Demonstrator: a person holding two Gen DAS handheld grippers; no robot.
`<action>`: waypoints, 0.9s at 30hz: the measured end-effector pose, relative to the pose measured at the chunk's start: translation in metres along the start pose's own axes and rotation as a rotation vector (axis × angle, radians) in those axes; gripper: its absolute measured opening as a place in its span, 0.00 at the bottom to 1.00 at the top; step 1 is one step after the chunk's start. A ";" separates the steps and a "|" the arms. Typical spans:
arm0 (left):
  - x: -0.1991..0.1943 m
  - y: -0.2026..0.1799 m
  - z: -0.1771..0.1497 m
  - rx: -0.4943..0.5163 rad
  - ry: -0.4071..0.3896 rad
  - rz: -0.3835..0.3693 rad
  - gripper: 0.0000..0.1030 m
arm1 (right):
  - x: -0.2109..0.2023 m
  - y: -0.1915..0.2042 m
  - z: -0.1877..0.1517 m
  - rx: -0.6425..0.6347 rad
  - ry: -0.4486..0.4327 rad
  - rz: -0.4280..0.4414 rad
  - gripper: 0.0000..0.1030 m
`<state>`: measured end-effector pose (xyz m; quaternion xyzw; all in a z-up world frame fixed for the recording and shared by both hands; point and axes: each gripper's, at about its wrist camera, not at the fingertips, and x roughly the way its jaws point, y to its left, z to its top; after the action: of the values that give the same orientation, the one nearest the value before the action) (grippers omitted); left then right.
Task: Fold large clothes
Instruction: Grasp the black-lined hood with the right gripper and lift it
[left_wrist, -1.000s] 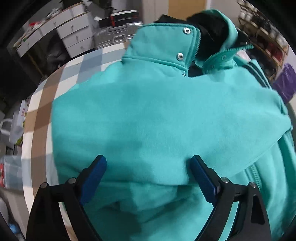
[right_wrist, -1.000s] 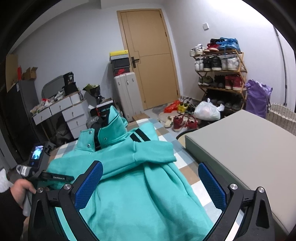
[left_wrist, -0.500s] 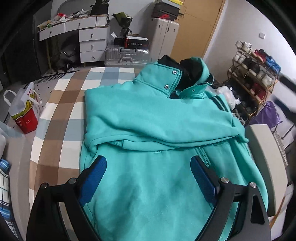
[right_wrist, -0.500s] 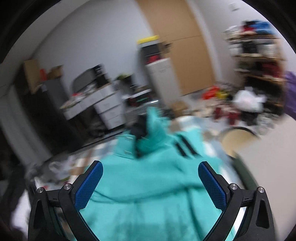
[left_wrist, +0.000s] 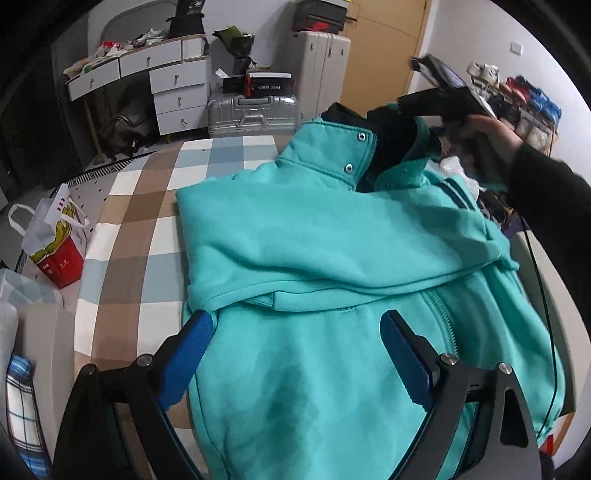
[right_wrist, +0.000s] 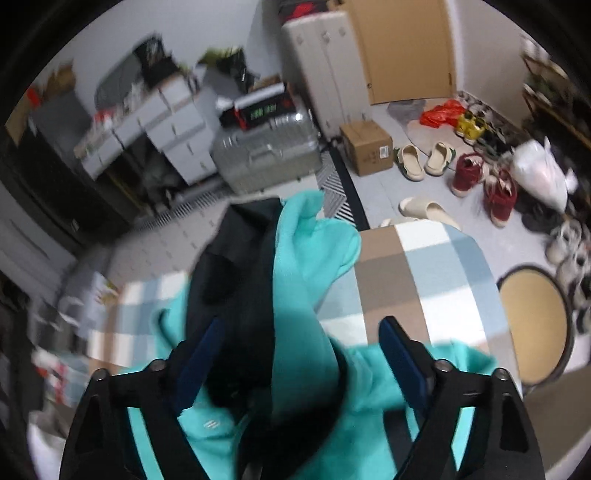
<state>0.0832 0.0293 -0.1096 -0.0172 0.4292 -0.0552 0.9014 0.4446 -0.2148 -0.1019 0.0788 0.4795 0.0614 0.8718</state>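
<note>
A large teal zip jacket (left_wrist: 332, 266) lies on the checked table (left_wrist: 140, 206), one sleeve folded across its chest. Its collar with snaps and dark lining (left_wrist: 384, 147) stands up at the far end. My left gripper (left_wrist: 295, 350) is open and empty, held above the jacket's lower front. My right gripper (right_wrist: 299, 354) is open, and the dark-lined hood (right_wrist: 251, 302) lies between its fingers. In the left wrist view the right gripper (left_wrist: 436, 99) hovers at the collar, held by a hand.
A silver suitcase (right_wrist: 266, 155), white drawers (left_wrist: 177, 92) and a cardboard box (right_wrist: 365, 147) stand beyond the table. Shoes and slippers (right_wrist: 472, 173) lie on the floor at the right. A red and white bag (left_wrist: 55, 247) sits left of the table.
My left gripper has pulled back and up from the jacket. My right gripper has swung from the near right over to the collar and now points down at the hood.
</note>
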 end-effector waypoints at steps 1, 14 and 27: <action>0.002 0.000 0.000 0.007 0.001 0.010 0.87 | 0.008 0.005 0.001 -0.017 0.006 -0.016 0.58; 0.013 0.017 -0.001 -0.091 0.044 0.019 0.87 | -0.071 0.072 -0.161 -0.816 -0.179 -0.016 0.11; 0.016 0.021 -0.006 -0.110 0.081 0.011 0.87 | -0.085 -0.010 -0.123 -0.222 0.001 0.229 0.64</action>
<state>0.0905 0.0488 -0.1278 -0.0622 0.4679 -0.0271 0.8812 0.2955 -0.2309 -0.0982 0.0362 0.4582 0.2129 0.8622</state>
